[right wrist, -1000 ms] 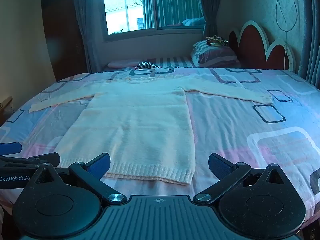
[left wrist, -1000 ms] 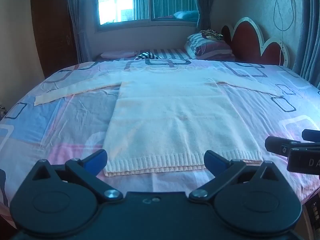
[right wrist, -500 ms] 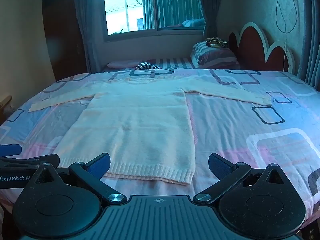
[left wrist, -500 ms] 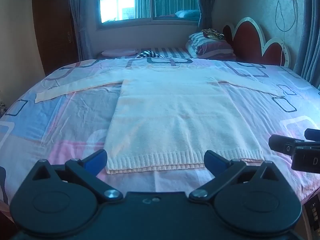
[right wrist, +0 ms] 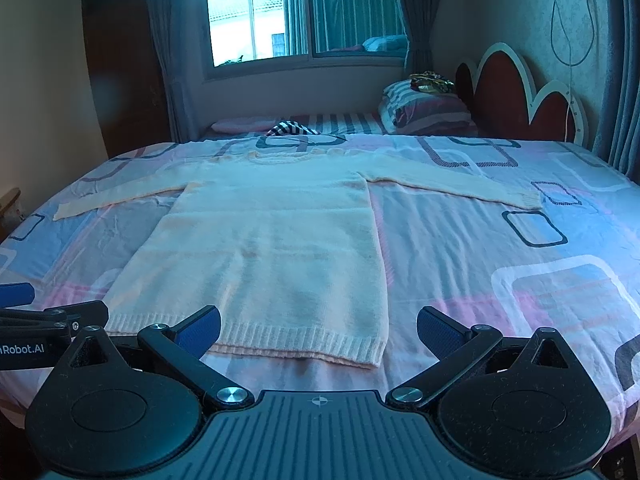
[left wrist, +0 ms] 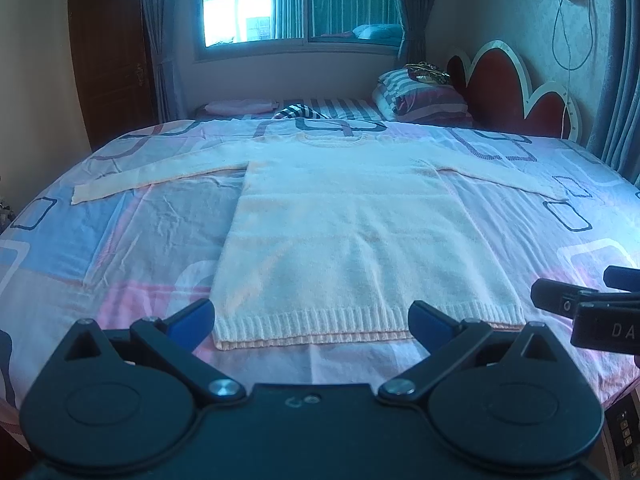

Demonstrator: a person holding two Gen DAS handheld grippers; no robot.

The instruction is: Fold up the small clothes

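A cream knitted sweater (left wrist: 360,232) lies flat on the bed with both sleeves spread out and its ribbed hem toward me; it also shows in the right wrist view (right wrist: 272,248). My left gripper (left wrist: 312,320) is open and empty, just above the hem's middle. My right gripper (right wrist: 318,326) is open and empty, over the hem's right corner. The right gripper's fingers (left wrist: 560,300) show at the right edge of the left wrist view. The left gripper's fingers (right wrist: 76,314) show at the left edge of the right wrist view.
The bed sheet (left wrist: 120,240) is pink, blue and white with square outlines. Striped pillows (left wrist: 420,96) and a red scalloped headboard (left wrist: 508,92) are at the far right. A window (left wrist: 296,4) and a dark wardrobe (left wrist: 112,60) stand behind the bed.
Both grippers have shifted slightly; the sweater sits a little lower in the views. Both stay open. The sweater has not moved.
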